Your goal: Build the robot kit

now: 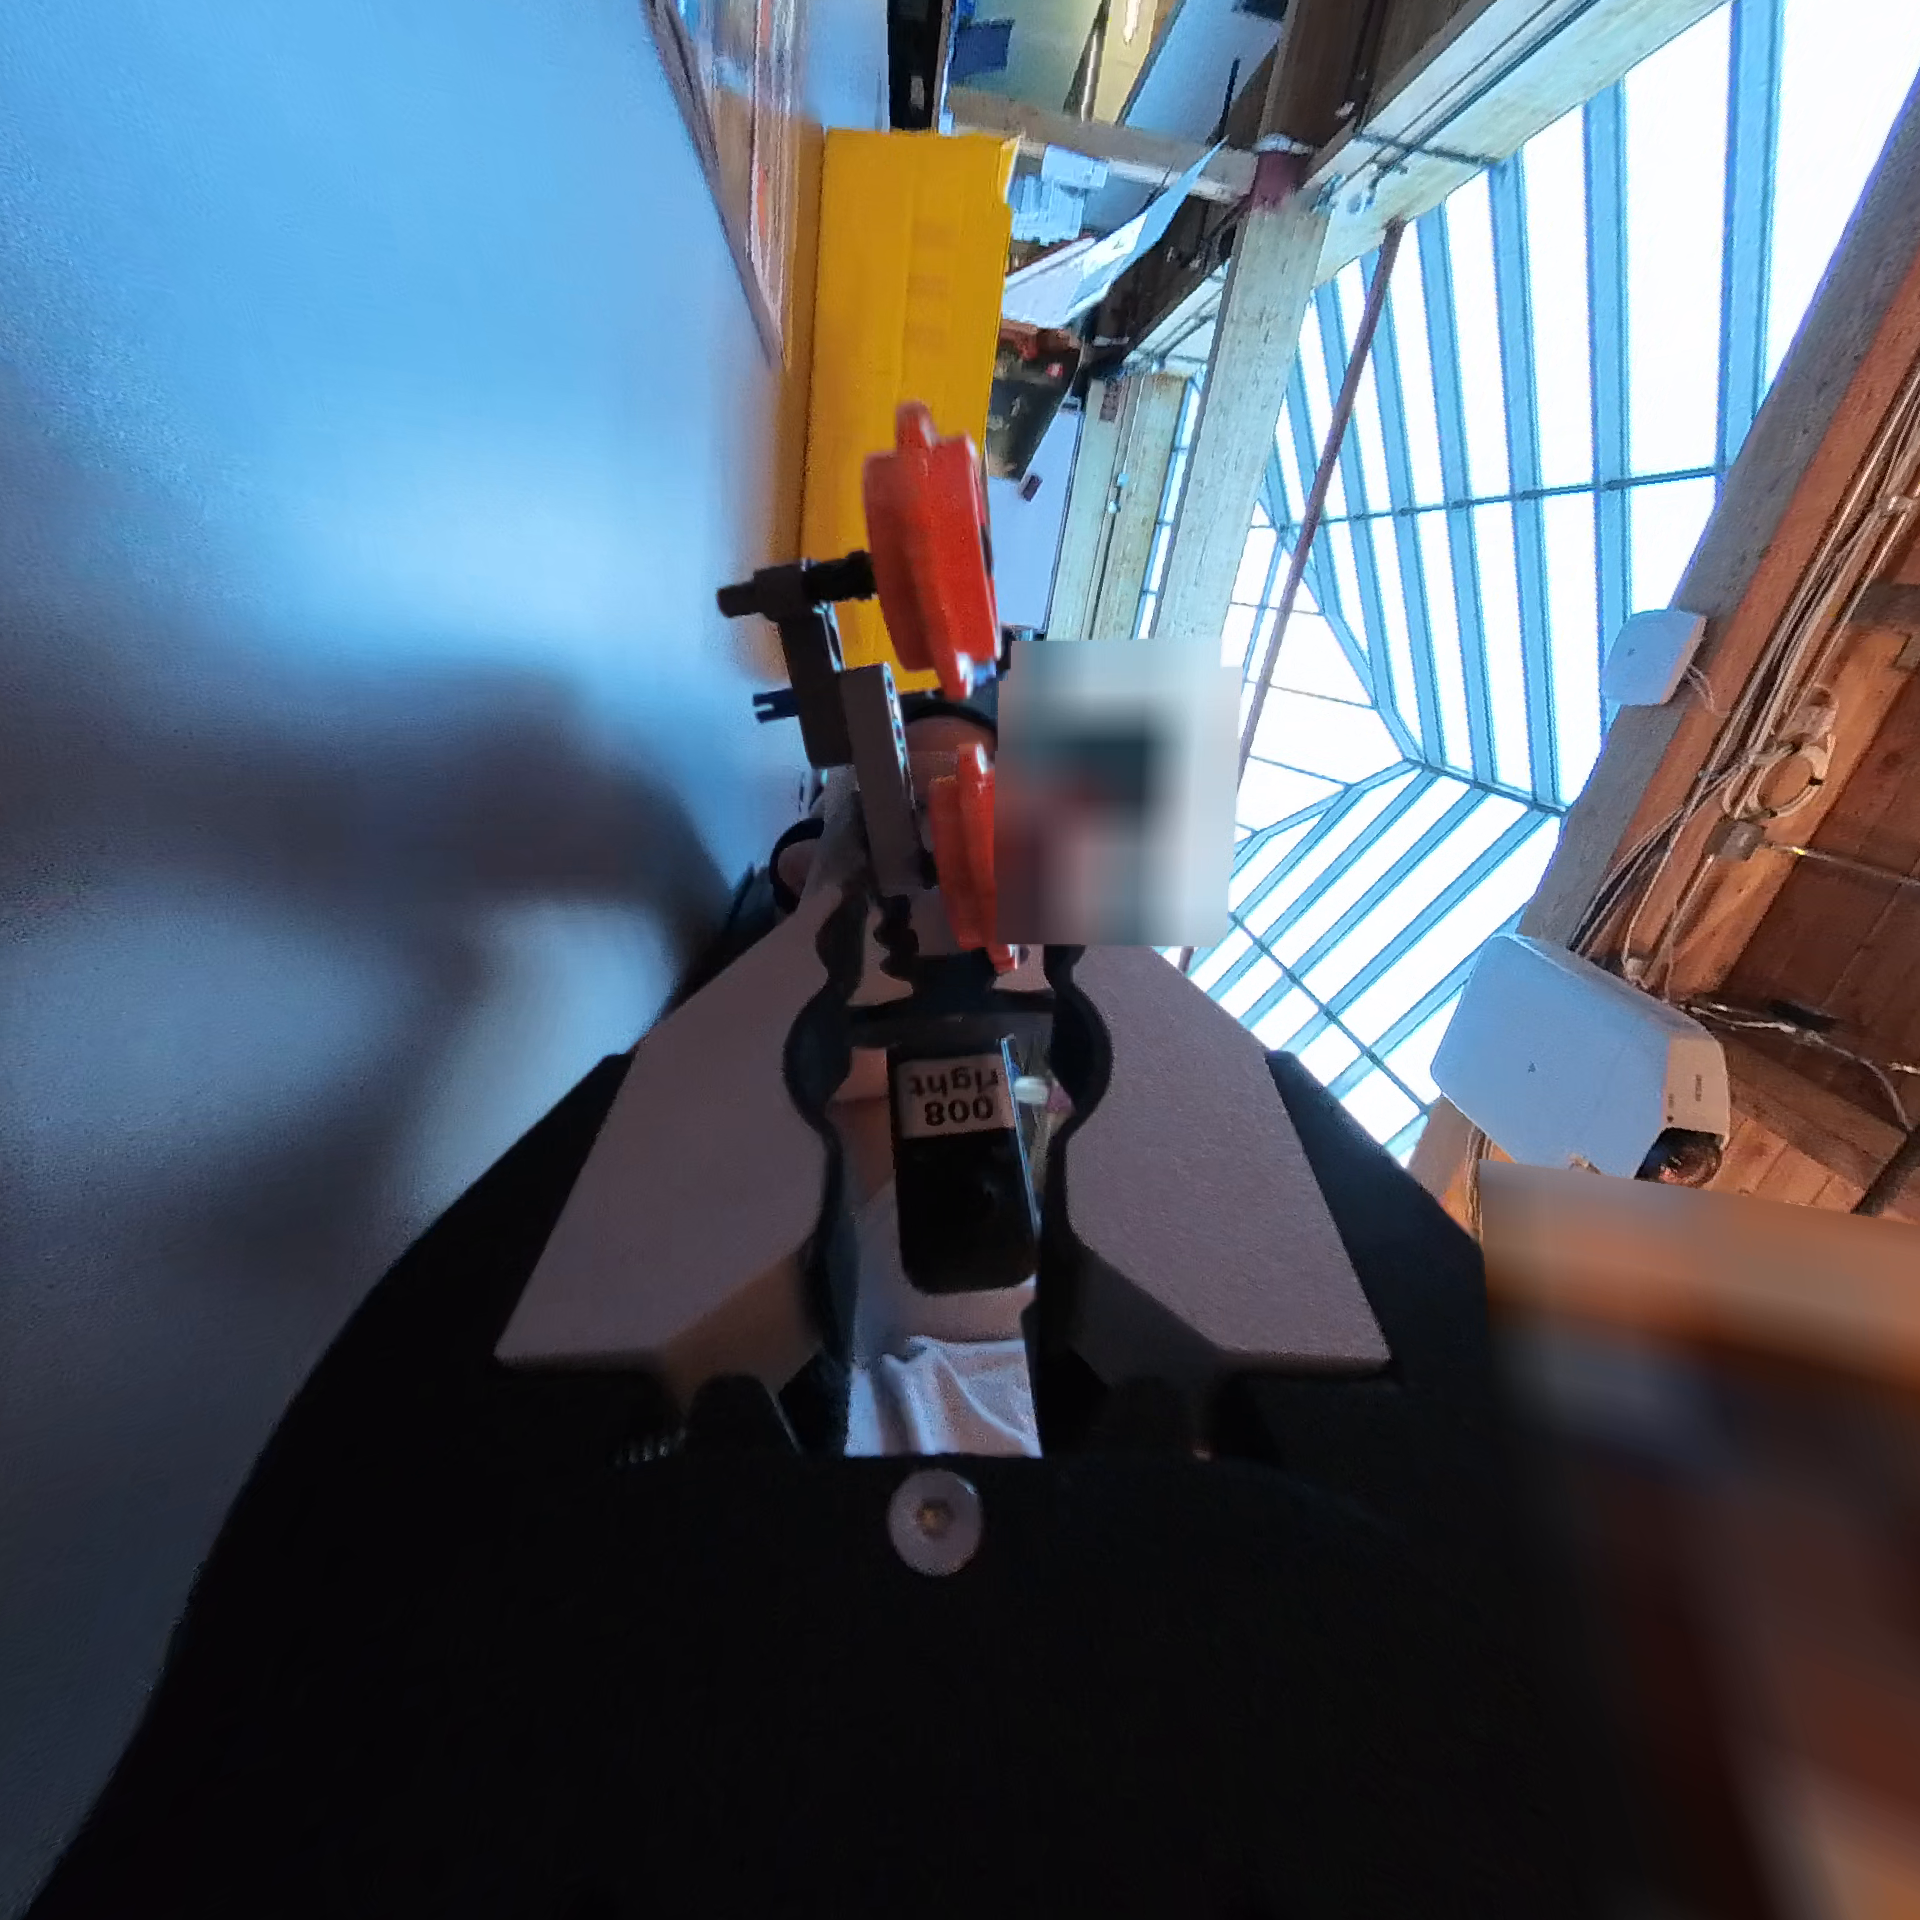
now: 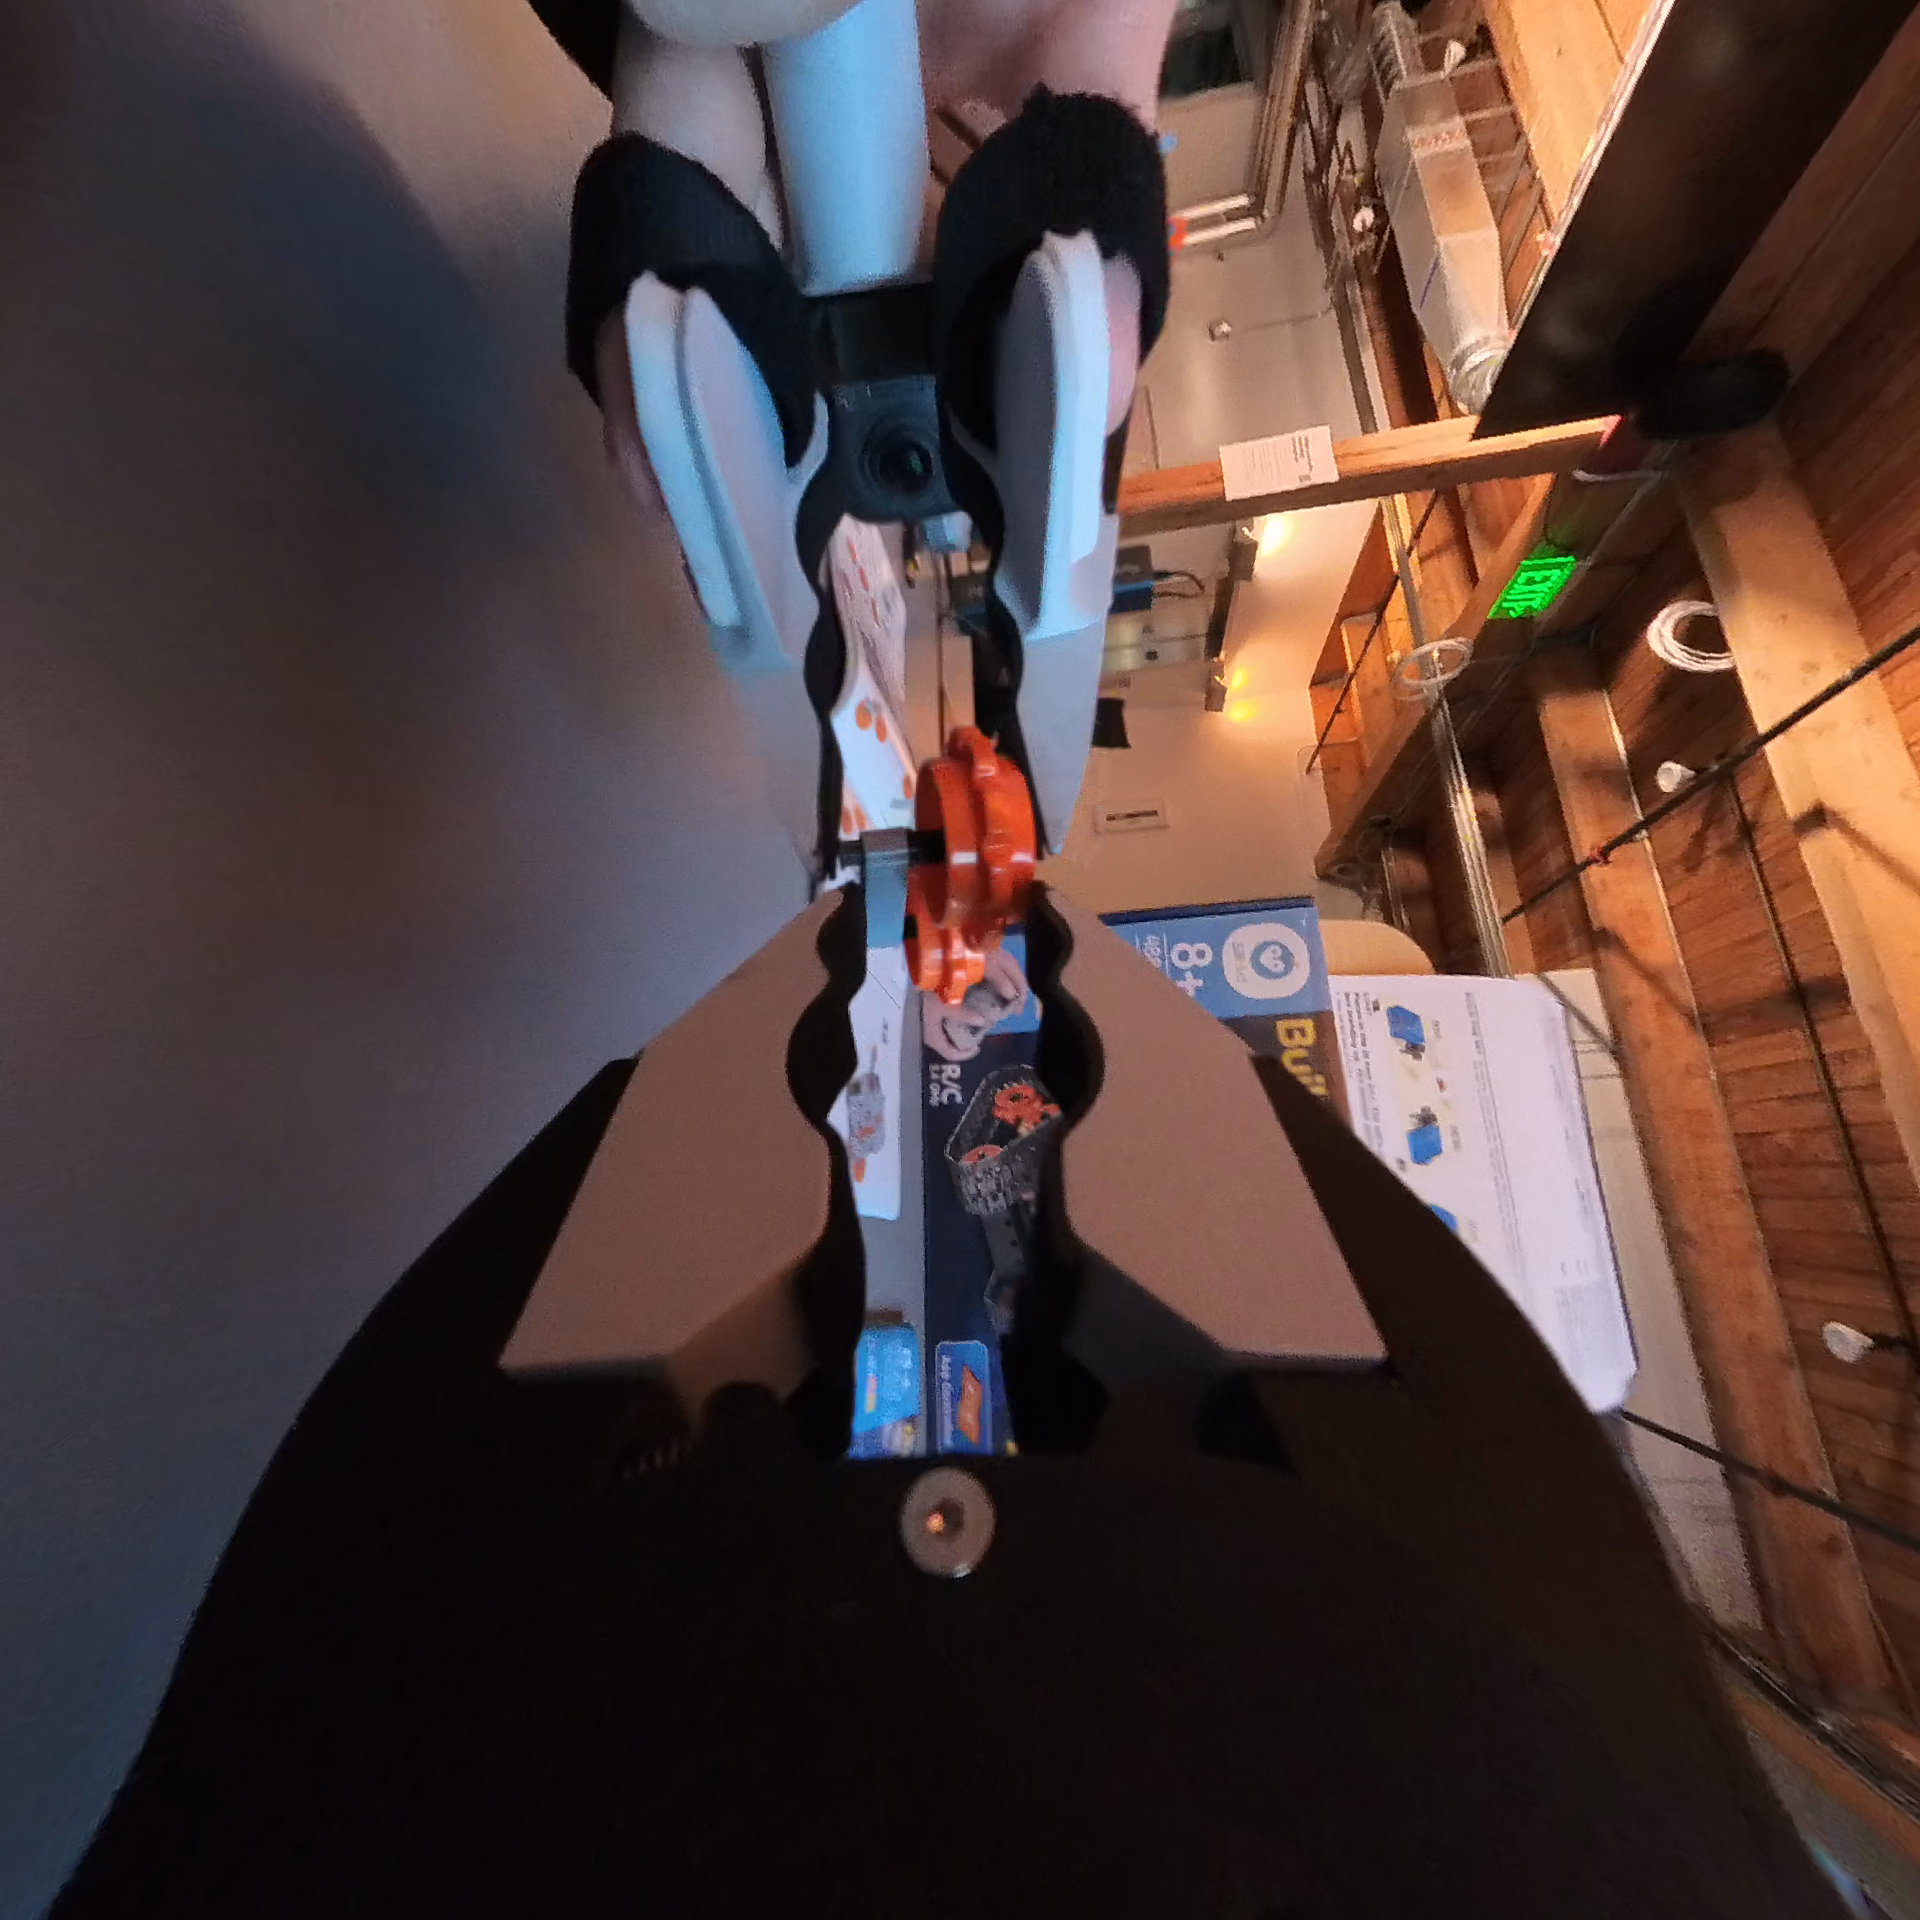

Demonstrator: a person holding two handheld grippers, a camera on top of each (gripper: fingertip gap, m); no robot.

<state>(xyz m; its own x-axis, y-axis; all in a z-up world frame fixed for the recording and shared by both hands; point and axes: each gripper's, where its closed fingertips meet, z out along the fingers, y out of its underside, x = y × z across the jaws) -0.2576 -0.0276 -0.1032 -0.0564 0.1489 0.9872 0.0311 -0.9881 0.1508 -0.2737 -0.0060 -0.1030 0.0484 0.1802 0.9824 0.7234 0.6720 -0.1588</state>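
Note:
A small toy assembly is held between the two grippers, clear of the table. It has grey beams, black pins and two orange gears, one far and one near. My left gripper is shut on the near end of it. In the right wrist view the orange gear and a grey beam sit between the tips of my right gripper, which is shut on them. The left gripper, with white fingers, meets it from the opposite side. A black labelled part of the right gripper shows through my left finger gap.
A yellow bin stands on the pale table behind the assembly. A blue toy box, printed sheets and a booklet lie beyond. A hand with a black strap holds the left gripper. The grippers are tip to tip, or close to it.

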